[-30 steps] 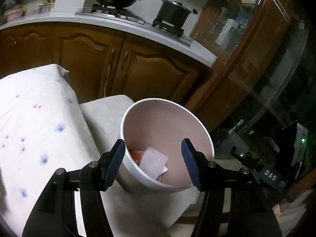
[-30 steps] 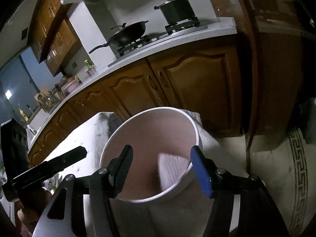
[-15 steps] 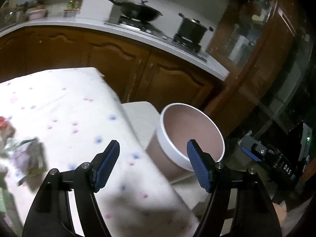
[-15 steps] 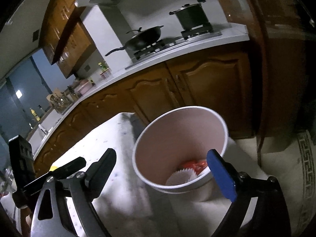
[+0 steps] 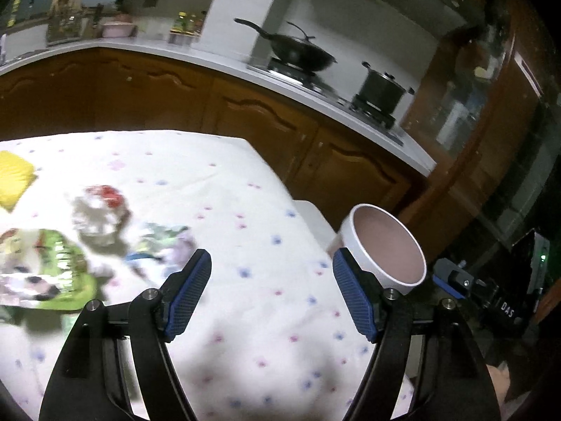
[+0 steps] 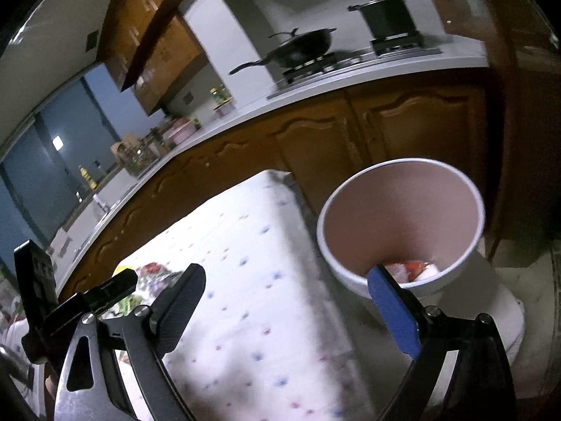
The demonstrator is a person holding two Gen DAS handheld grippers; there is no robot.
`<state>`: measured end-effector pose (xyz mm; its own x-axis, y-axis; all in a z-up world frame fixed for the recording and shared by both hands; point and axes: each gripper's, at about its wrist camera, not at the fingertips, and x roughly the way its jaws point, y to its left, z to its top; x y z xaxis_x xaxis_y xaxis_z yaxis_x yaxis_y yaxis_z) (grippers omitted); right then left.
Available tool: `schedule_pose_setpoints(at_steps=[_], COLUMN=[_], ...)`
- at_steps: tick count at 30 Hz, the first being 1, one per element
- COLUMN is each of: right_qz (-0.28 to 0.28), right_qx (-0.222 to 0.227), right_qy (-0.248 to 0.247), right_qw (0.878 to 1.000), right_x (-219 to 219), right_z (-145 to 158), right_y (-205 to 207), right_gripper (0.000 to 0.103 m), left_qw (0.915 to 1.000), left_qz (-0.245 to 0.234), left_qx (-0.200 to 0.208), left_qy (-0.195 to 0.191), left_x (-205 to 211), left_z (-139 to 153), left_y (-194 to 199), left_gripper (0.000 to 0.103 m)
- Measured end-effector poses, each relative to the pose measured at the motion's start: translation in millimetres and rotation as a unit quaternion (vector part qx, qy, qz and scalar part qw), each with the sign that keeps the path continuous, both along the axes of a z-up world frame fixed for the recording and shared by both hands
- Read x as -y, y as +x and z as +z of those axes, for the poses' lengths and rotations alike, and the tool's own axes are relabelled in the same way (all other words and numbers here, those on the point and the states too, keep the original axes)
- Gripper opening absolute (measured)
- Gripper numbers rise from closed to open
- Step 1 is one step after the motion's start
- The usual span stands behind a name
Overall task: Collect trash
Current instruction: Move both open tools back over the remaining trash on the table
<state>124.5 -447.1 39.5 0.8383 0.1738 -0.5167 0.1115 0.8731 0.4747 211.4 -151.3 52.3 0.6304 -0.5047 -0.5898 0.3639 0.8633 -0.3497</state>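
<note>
Bench (image 5: 266, 210): spotted white cloth.
Trash: green snack wrapper (image 5: 52, 270), crumpled red-and-silver wrapper (image 5: 100, 210) and pale crumpled wrapper (image 5: 157, 245), all blurred, lying on the bench's left part.
White bin (image 6: 403, 224): beside the bench's right edge, scraps inside.
Left claw (image 5: 271, 294): released, empty; trash lies ahead-left, nearer this hand.
Right claw (image 6: 287, 312): released, empty, by the bin.

Wrappers (image 5: 105, 231) lie on the table (image 5: 245, 238); the bin (image 6: 403, 231) stands beside it.
</note>
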Motion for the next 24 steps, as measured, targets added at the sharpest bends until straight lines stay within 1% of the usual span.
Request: schedule_pose_setpoints(at_steps=[10, 13, 18, 24], right_qz=[0.041, 0.053, 0.078, 0.102], right_qx=[0.001, 0.001, -0.001, -0.003], right_qy=[-0.007, -0.008, -0.015, -0.016], right_qw=[0.999, 0.999, 0.997, 0.995], right_x=[-45.5, -57.8, -81.5, -107.7], right_z=[1.2, 1.4, 2.2, 0.4], right_y=[5.2, 7.2, 15.1, 26.7], right_gripper=[0.095, 0.095, 0.095, 0.095], left_qw=[0.9991, 0.9984, 0.9971, 0.9955], left_qz=[0.042, 0.055, 0.075, 0.091], left_qx=[0.01, 0.013, 0.011, 0.008], left_qy=[0.003, 0.012, 0.013, 0.025], left_x=[-55.3, -70.7, -98.7, -118.5], left_z=[1.5, -0.4, -0.8, -1.8], left_y=[-12.7, -14.3, -12.2, -4.7], left_gripper=[0.073, 0.073, 0.073, 0.073])
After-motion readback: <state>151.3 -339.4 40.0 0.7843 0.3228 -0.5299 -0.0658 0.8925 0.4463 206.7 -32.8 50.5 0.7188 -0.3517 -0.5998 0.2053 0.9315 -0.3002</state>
